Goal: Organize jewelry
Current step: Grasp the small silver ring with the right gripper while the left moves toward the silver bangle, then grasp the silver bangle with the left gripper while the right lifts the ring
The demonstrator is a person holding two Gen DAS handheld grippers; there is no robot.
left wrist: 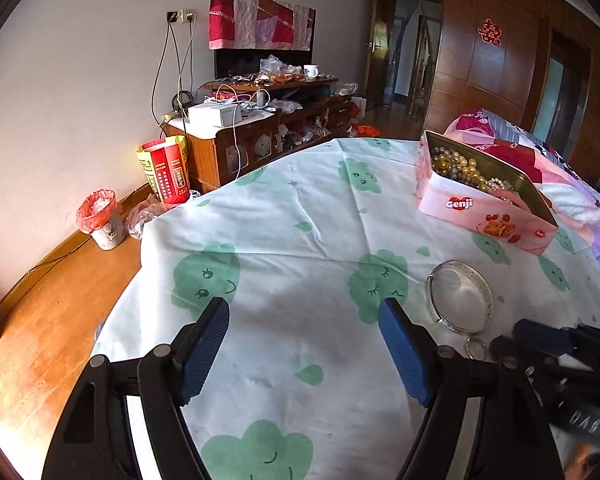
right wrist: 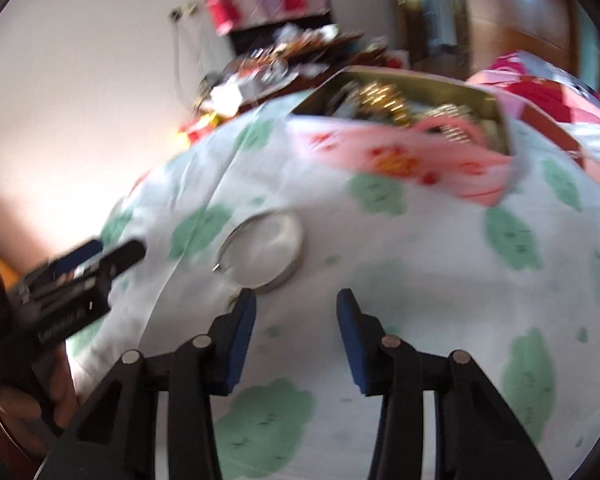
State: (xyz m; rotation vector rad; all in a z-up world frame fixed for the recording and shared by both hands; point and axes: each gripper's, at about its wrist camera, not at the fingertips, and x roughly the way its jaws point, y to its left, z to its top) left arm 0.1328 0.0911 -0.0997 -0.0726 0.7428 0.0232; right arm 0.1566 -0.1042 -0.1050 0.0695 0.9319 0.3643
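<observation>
In the left wrist view the left gripper point(left wrist: 304, 320) is wide apart and holds nothing, above the tablecloth point(left wrist: 300, 220). A silver bangle point(left wrist: 460, 296) lies flat to its right, a small ring point(left wrist: 476, 347) just beside it, and the pink tin point(left wrist: 488, 196) with beads stands farther back. In the blurred right wrist view the right gripper point(right wrist: 296, 312) is parted and empty, with the bangle point(right wrist: 260, 252) just ahead of its left finger.

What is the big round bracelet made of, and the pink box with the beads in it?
The bracelet looks like silvery metal: it is shiny, thin and stiff. The pink box is probably a tin: its inside walls look like dull gold metal, with a printed pink outside.
</observation>
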